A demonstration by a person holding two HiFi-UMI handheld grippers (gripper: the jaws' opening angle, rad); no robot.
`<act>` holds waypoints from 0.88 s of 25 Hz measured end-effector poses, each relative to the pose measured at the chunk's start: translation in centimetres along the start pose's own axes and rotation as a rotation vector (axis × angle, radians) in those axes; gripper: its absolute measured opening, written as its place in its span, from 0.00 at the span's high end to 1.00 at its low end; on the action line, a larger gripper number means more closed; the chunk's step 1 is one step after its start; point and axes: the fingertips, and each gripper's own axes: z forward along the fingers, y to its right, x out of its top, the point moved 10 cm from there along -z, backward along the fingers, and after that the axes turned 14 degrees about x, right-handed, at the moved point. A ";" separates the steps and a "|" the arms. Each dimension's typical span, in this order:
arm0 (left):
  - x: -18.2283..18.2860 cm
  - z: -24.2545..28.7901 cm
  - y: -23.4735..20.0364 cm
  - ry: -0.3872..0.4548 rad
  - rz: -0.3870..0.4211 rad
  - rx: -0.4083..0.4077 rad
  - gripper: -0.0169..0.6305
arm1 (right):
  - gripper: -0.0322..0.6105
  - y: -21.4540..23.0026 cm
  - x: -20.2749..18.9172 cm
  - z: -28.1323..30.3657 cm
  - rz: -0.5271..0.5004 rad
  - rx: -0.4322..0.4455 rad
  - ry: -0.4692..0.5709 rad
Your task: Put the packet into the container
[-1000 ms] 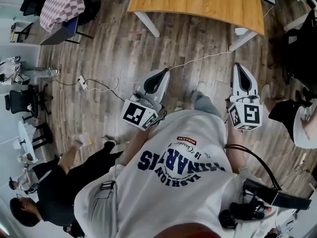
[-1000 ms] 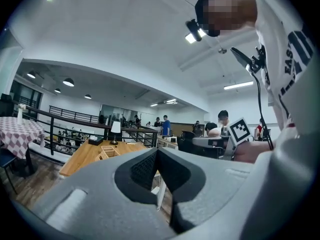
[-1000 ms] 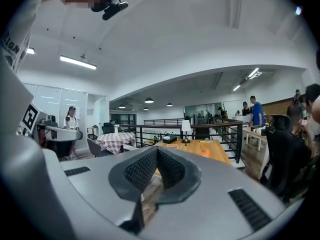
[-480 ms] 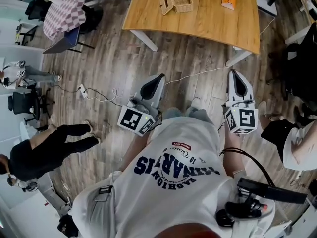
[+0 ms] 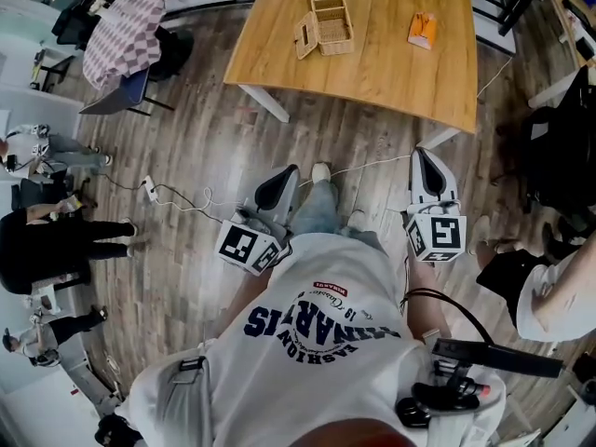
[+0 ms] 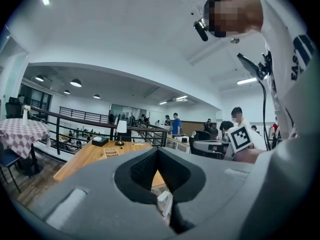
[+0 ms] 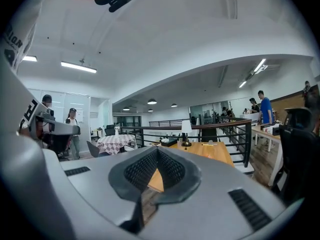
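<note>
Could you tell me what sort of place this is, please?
Probably an open-plan office or lab workspace: a light wooden table, a black metal railing and a black swivel office chair are in view.

Wooden table point(image 5: 382, 73) at top centre, on plank floor point(image 5: 186, 138). Left of table: second table under checked cloth point(image 5: 119, 35), blue chair point(image 5: 133, 87) just beside it. Below table's left corner: power strip point(image 5: 149, 186) on floor, cable trailing from it. Far left of table: person in black point(image 5: 56, 240). Right of table: black office chair point(image 5: 559, 147); below that, person in white top point(image 5: 559, 301).
</note>
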 end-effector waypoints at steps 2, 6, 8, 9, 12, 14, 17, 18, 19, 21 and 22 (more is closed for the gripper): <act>-0.3 1.4 -0.5 -0.006 0.000 -0.021 0.97 | 0.94 0.1 0.3 0.4 -0.002 -0.012 0.009; 0.3 5.7 -1.4 0.001 -0.016 -0.086 0.97 | 0.94 0.6 1.1 2.1 -0.016 -0.021 0.006; 1.2 8.0 -1.5 0.021 -0.008 -0.123 0.97 | 0.94 1.0 1.6 3.2 -0.020 -0.024 0.004; 1.6 9.1 -1.6 0.031 -0.002 -0.141 0.97 | 0.94 1.2 1.9 3.8 -0.020 -0.027 0.003; 2.4 12.1 -2.3 0.051 -0.014 -0.185 0.97 | 0.94 1.8 2.6 5.9 -0.028 -0.032 -0.012; 2.7 13.8 -3.4 0.052 -0.034 -0.209 0.97 | 0.94 2.0 3.1 7.9 -0.035 -0.027 -0.024; 3.1 16.2 -5.5 0.039 -0.048 -0.239 0.98 | 0.94 2.3 4.0 11.1 -0.036 -0.019 -0.037; 3.2 17.0 -6.3 0.036 -0.047 -0.247 0.97 | 0.94 2.4 4.3 12.2 -0.038 -0.016 -0.040; 3.3 17.9 -7.1 0.036 -0.045 -0.255 0.97 | 0.94 2.6 4.7 13.3 -0.041 -0.013 -0.043; 3.7 19.6 -8.6 0.040 -0.046 -0.264 0.97 | 0.94 3.1 5.2 15.3 -0.047 -0.011 -0.049; 4.0 20.4 -9.4 0.043 -0.047 -0.267 0.97 | 0.94 3.3 5.4 16.3 -0.049 -0.012 -0.053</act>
